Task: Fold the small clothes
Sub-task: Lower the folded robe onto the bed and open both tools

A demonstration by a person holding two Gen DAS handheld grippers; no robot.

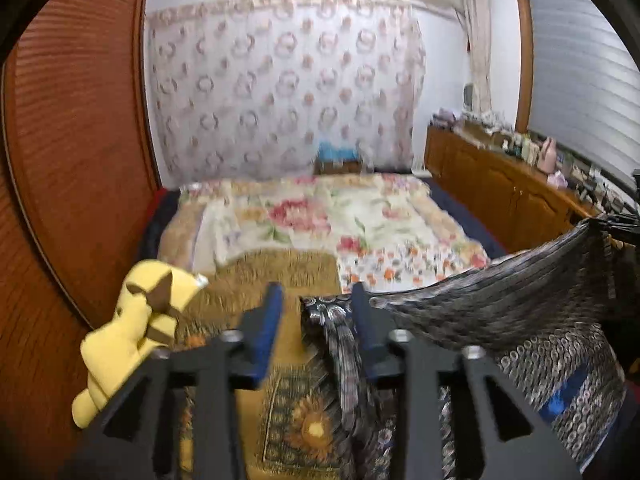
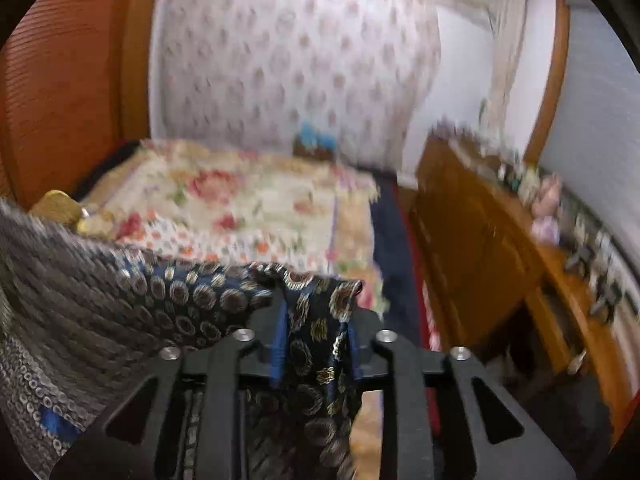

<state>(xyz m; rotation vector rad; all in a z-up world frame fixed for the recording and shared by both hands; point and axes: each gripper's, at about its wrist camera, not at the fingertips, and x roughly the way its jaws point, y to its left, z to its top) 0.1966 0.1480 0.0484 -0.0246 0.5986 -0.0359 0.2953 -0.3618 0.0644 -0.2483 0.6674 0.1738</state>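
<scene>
A floral bed [image 1: 320, 220] fills the room (wooden cabinet [image 1: 500, 188] alongside).

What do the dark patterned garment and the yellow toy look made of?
Dark patterned garment: thin woven fabric, likely silky; its ring print glints and it drapes limply.
Yellow toy: soft plush by the look; matte, rounded, stuffed shape. Blur leaves both uncertain.

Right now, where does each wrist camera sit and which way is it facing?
Left wrist: on the left gripper, facing down the floral bed to the curtained wall; its jaws stand apart beside the dark patterned garment.
Right wrist: on the right gripper, facing likewise; garment lies between its jaws.
Shared: bed, garment, wooden cabinet, yellow plush toy.
</scene>
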